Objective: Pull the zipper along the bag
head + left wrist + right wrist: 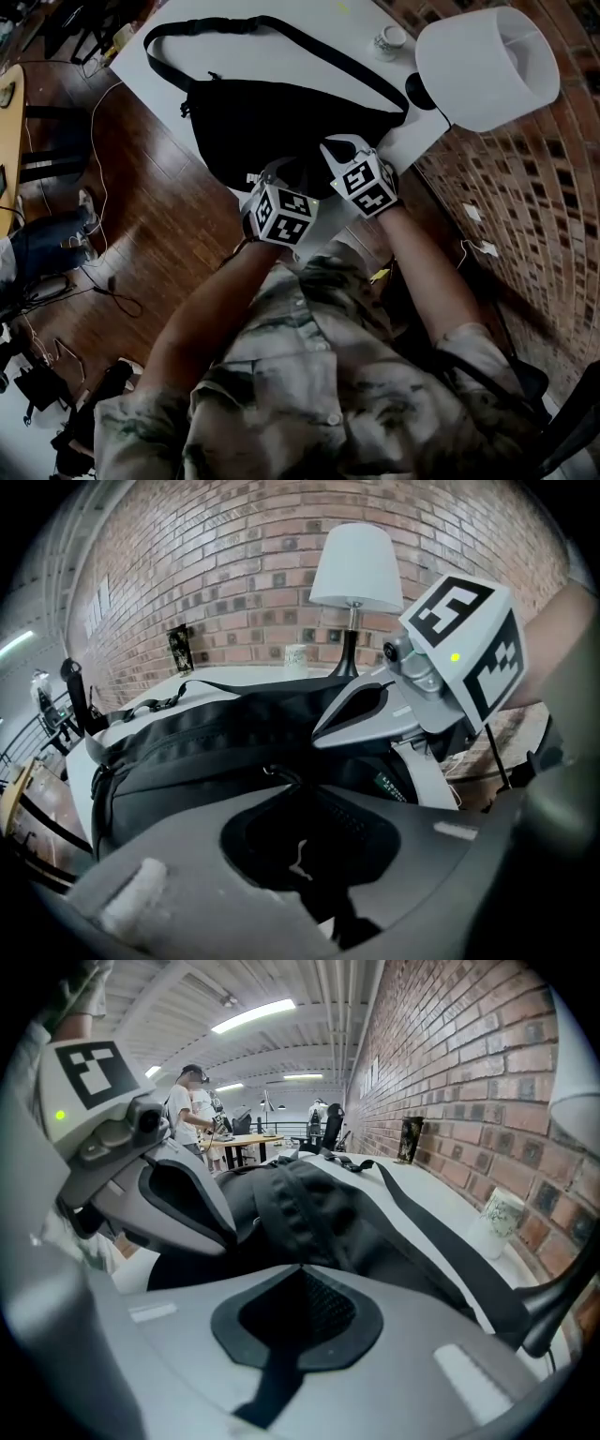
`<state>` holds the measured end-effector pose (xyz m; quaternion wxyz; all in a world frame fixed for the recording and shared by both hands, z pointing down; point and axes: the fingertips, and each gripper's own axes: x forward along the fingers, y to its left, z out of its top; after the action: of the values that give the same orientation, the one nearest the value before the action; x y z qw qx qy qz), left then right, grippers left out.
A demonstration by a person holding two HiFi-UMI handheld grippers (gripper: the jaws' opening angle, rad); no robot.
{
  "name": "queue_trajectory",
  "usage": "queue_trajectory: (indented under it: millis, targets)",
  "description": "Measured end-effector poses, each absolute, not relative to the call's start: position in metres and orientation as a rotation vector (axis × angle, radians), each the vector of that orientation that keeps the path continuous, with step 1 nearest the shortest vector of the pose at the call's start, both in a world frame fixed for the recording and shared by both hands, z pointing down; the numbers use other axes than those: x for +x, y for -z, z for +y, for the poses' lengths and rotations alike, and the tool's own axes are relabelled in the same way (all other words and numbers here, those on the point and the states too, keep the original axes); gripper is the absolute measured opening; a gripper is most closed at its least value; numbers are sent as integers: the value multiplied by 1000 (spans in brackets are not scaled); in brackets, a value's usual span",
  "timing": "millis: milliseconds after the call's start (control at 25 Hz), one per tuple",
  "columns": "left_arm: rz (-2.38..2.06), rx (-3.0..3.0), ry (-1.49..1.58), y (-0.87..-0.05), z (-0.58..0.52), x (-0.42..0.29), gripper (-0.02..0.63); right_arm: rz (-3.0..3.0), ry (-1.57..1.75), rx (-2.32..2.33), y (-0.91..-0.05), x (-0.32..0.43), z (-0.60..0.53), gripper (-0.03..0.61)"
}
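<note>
While shut on one bag (253,117), two grippers (278,171) (337,147)

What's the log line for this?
black fabric sling bag on white table | left claw shut on bag | right claw shut on bag

My white flat table (281,56) stands on a brown wood floor (169,216). A black cloth bag (272,131) lies across the table, close to the edge near me. Its long black strap (441,1241) loops over the bare top behind the bag. A small white cup (390,40) sits by the far edge. Just beside the cup stands a lamp with a white shade (487,66) and a black foot.
</note>
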<state>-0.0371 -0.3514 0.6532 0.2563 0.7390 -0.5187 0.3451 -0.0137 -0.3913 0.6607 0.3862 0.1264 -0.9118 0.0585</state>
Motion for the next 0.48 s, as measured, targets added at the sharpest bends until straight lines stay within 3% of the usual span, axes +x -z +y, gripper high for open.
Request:
queue_trajectory:
  millis: [480]
  targets:
    - [-1233, 2118, -835, -636, -331, -75, 29, -2257, -180, 384, -665, -14, -393, 8]
